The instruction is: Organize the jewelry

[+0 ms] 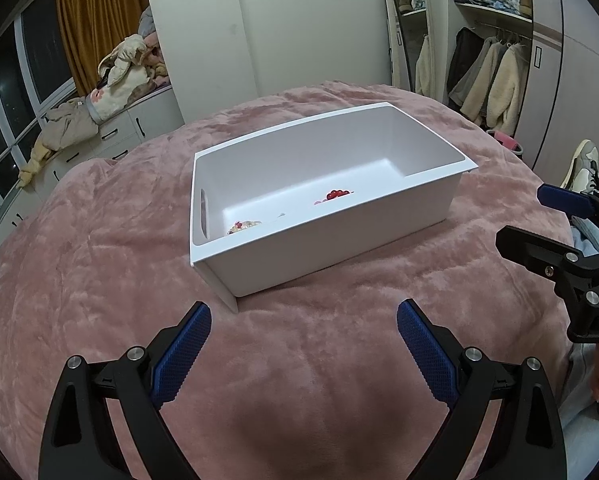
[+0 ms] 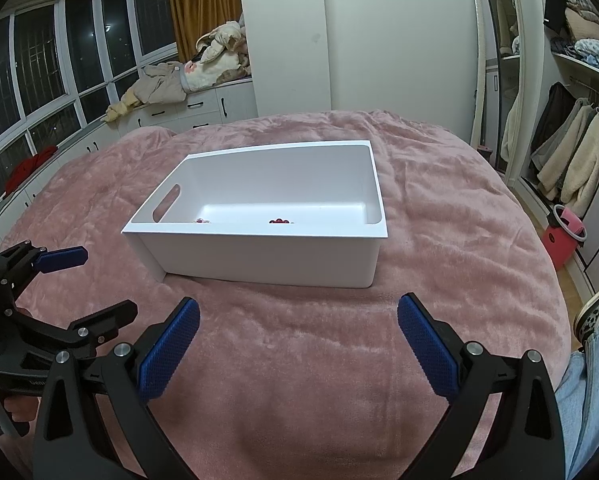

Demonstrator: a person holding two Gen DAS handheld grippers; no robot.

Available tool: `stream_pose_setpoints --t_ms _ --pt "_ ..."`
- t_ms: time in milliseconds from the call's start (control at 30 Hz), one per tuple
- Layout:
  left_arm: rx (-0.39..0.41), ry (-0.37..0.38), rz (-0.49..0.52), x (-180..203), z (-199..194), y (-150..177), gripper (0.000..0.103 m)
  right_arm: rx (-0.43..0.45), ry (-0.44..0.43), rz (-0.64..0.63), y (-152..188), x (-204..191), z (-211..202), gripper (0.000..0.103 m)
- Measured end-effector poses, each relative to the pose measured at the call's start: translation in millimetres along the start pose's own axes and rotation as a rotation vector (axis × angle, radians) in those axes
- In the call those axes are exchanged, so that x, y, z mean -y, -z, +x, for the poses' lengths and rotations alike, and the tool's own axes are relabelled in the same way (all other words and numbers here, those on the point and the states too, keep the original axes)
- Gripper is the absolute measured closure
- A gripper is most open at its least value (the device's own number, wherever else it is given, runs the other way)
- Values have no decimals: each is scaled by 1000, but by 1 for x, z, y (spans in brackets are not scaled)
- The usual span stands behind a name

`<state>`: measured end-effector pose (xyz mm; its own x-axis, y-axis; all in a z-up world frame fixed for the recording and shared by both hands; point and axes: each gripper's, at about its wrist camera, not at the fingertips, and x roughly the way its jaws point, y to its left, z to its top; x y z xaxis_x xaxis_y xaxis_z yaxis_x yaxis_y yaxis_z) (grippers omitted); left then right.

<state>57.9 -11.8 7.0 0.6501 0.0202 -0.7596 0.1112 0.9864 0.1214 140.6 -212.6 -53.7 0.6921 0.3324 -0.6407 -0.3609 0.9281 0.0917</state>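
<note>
While both the left gripper [image 1: 303,342] and right gripper [image 2: 298,340] hover wide open and empty over the pink blanket [image 1: 99,264], the jewelry [image 1: 336,194] lies inside the white bin [image 2: 259,256]; task looks finished or between pieces

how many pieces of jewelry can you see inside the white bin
2: a red bead piece by the near wall's middle, and a pale mixed bead piece in the handle-end corner. The near wall may hide more.

left claw [image 1: 304,334] wide apart, empty; white bin [image 1: 339,248] ahead; red beads [image 1: 336,194] inside
</note>
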Motion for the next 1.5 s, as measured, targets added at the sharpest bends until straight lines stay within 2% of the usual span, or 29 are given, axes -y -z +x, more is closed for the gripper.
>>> stream_pose_setpoints --t_ms 800,967,1067,1500 --pt "-4 7 1 1 0 -1 8 -1 0 1 1 0 1 5" --pt "-14 -93 1 2 -1 -2 8 -2 1 -1 0 0 1 5" --pt "-14 -65 -9 -1 -1 -2 8 0 -1 1 0 0 1 5" --pt "-14 -64 -8 -4 -2 -1 8 0 -1 1 1 1 1 5"
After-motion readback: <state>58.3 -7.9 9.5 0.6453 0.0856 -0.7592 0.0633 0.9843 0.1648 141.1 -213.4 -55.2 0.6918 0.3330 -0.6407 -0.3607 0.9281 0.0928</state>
